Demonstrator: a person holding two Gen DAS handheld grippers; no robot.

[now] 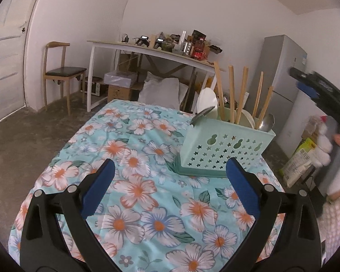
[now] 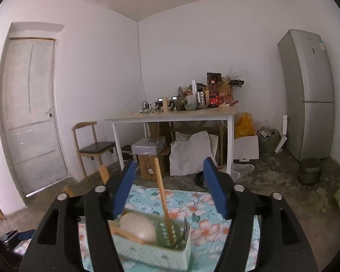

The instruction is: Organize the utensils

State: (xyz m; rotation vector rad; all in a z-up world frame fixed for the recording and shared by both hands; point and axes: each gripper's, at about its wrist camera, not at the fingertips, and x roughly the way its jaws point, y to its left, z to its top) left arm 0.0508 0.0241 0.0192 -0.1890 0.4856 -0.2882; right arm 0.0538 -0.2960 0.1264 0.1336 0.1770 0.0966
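Two tongs, both released and empty: my right tongs (image 2: 167,190) hover directly over the caddy (image 1: 224,149) on the counter (image 1: 147,195) — chopsticks (image 1: 232,95) upright; left tongs (image 1: 170,181) stand back.

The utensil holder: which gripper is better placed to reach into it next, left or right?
Probably the right gripper. It hovers open right above the holder, with a chopstick between its fingers. The left gripper is open too, but lower, in front of the holder's side wall.
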